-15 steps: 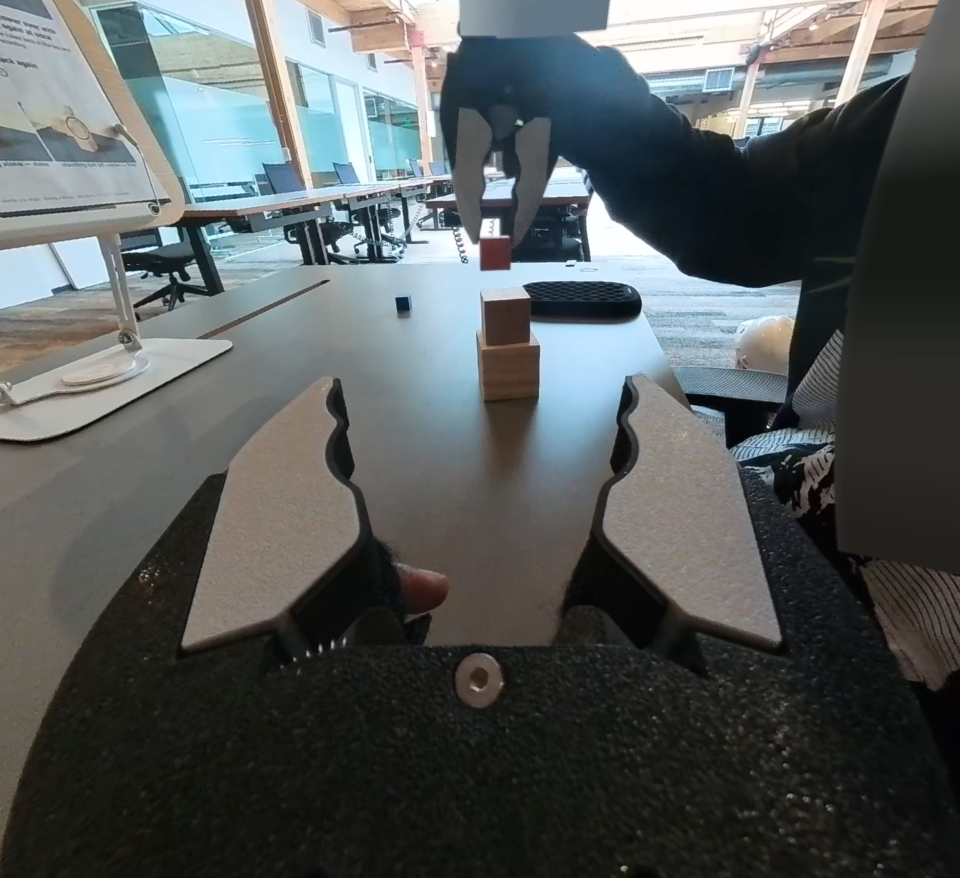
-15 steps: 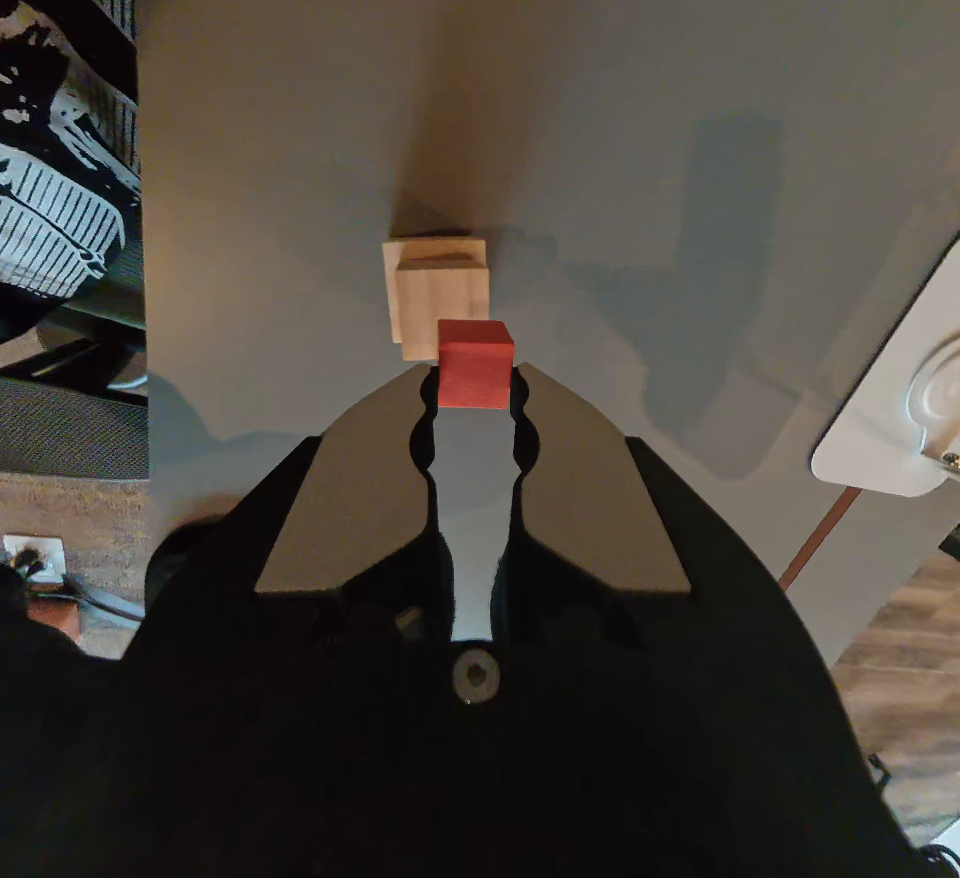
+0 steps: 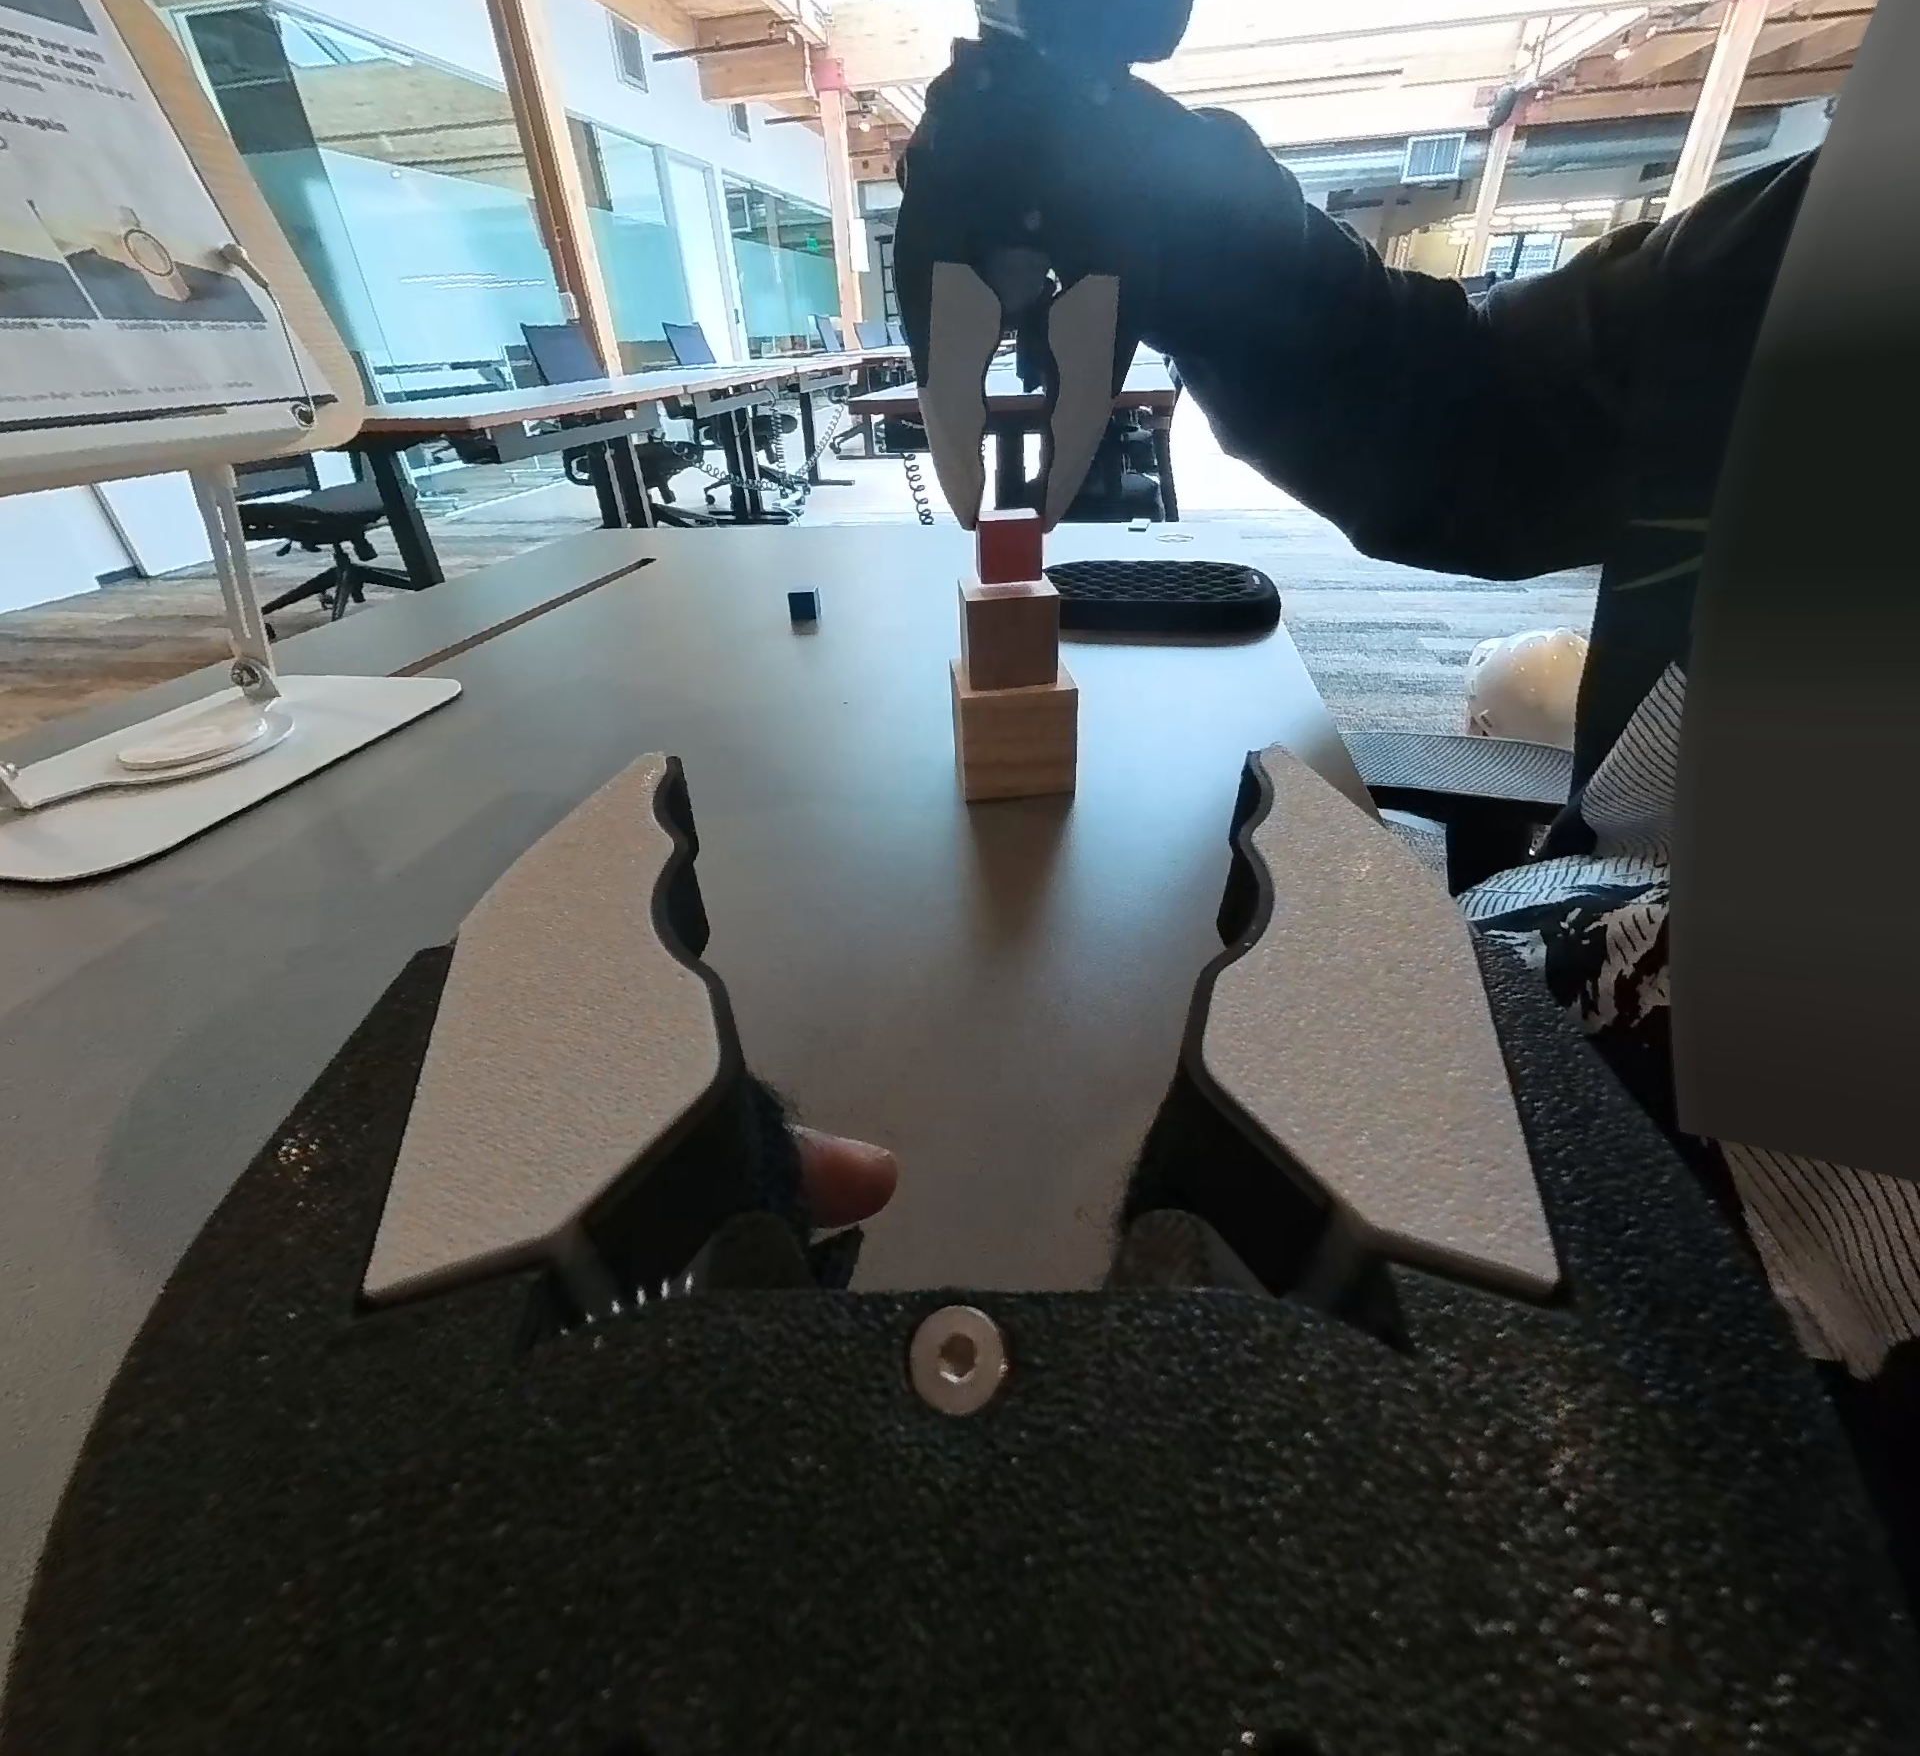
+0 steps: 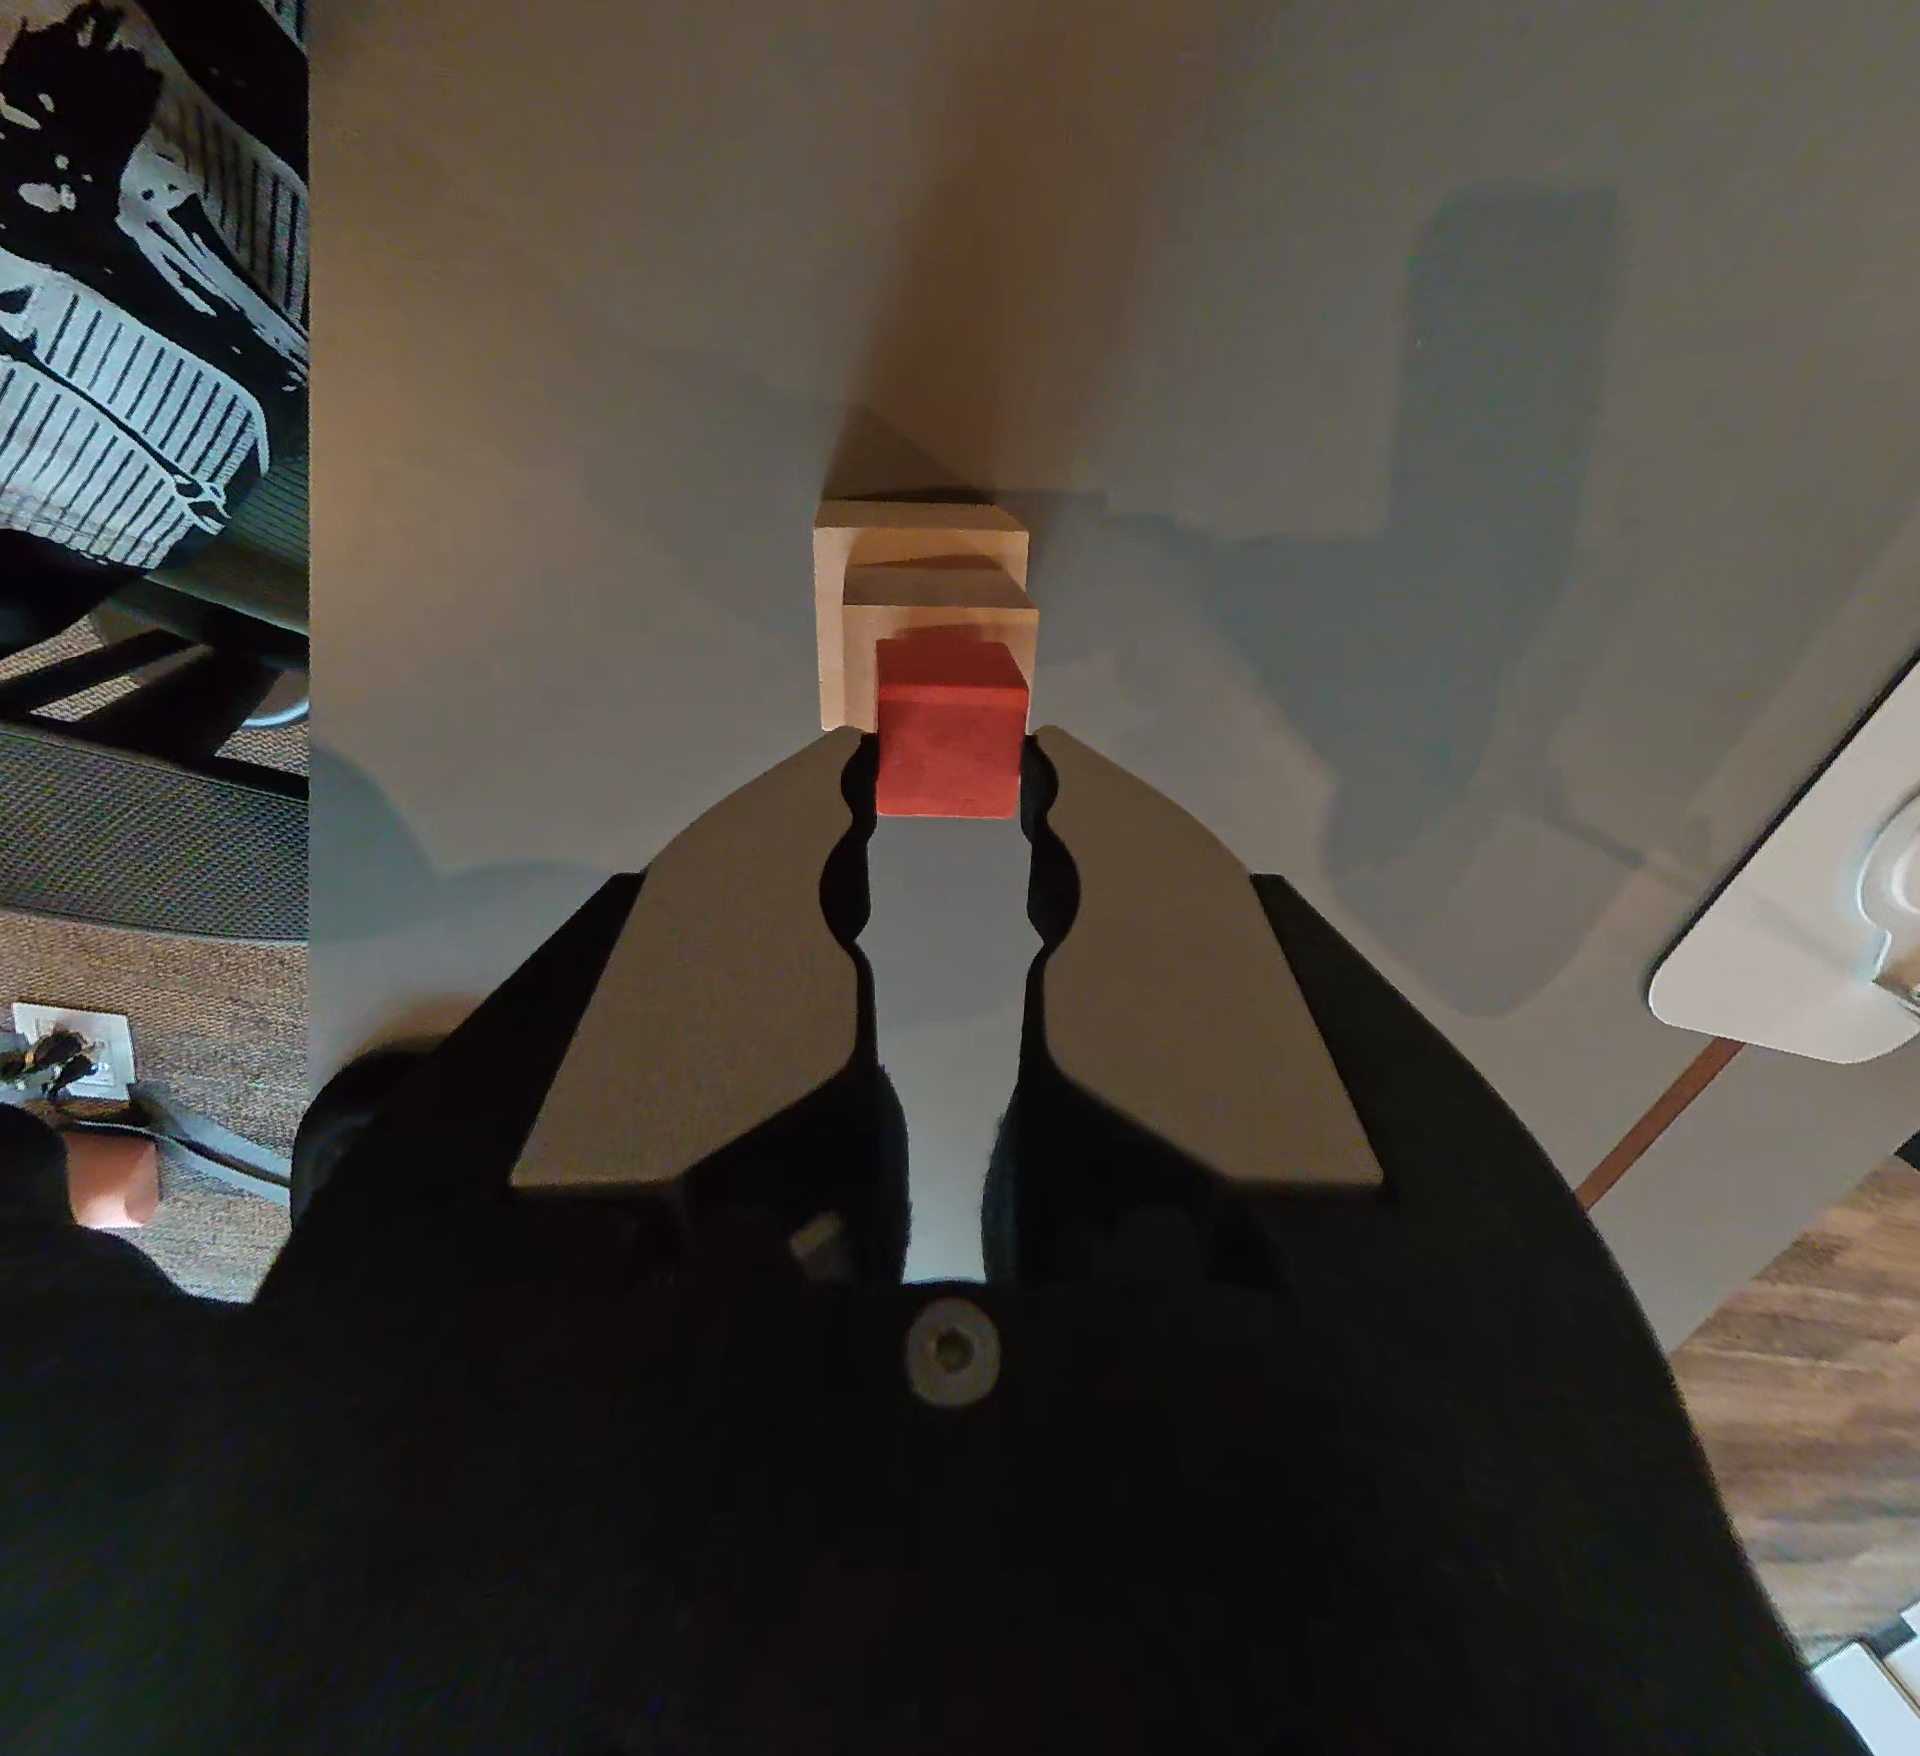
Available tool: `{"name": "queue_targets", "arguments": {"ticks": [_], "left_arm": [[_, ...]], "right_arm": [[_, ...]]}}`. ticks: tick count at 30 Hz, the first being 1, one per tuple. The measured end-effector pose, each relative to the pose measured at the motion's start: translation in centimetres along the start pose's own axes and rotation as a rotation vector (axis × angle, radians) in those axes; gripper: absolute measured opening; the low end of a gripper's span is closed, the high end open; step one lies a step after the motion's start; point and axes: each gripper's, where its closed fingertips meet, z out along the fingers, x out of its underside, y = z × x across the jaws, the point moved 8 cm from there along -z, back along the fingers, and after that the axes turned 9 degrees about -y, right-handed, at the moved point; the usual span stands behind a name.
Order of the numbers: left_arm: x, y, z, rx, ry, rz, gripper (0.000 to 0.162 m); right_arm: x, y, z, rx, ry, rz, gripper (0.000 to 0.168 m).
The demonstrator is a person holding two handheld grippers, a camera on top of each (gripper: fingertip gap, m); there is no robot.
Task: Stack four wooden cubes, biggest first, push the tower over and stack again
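A tower stands on the dark table [image 3: 623, 771]: a big pale cube [image 3: 1016, 730] with a medium wooden cube [image 3: 1008, 631] on it. My right gripper [image 3: 1008, 517] comes down from above, shut on a red cube [image 3: 1008, 553] that sits on the medium cube. In the right wrist view the gripper [image 4: 948, 750] grips the red cube [image 4: 951, 740] by its sides, above the medium cube [image 4: 935, 610] and the big cube [image 4: 914, 543]. A small dark blue cube [image 3: 802, 605] lies alone, far left of the tower. My left gripper [image 3: 958, 776] is open and empty, low in front of the tower.
A white stand [image 3: 208, 750] holding a printed sheet is on the left; its base also shows in the right wrist view [image 4: 1787, 927]. A black perforated pad [image 3: 1158, 600] lies behind the tower. The table's right edge and a chair [image 3: 1455, 761] are near the tower.
My right gripper has come down with the red cube, from a gap above the medium cube to resting on it. The left gripper has not moved.
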Motion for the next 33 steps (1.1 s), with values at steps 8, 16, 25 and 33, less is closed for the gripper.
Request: {"name": "queue_targets", "arguments": {"ticks": [8, 16, 25, 33], "left_arm": [[0.0, 0.0, 0.0, 0.0, -0.002, -0.001, 0.097], [0.0, 0.0, 0.0, -0.001, -0.003, 0.0, 0.097], [0.0, 0.0, 0.0, 0.001, -0.002, -0.001, 0.097], [0.0, 0.0, 0.1, -0.001, 0.001, 0.0, 0.097]], "right_arm": [[0.1, 0.1, 0.3, -0.01, 0.005, -0.005, 0.026], [1.4, -0.5, -1.6, 0.018, -0.046, 0.055, 0.043], [13.7, -5.1, -3.1, 0.095, 0.028, 0.373, 0.058], [21.5, -6.5, -1.6, 0.07, 0.066, 0.348, 0.06]]}}
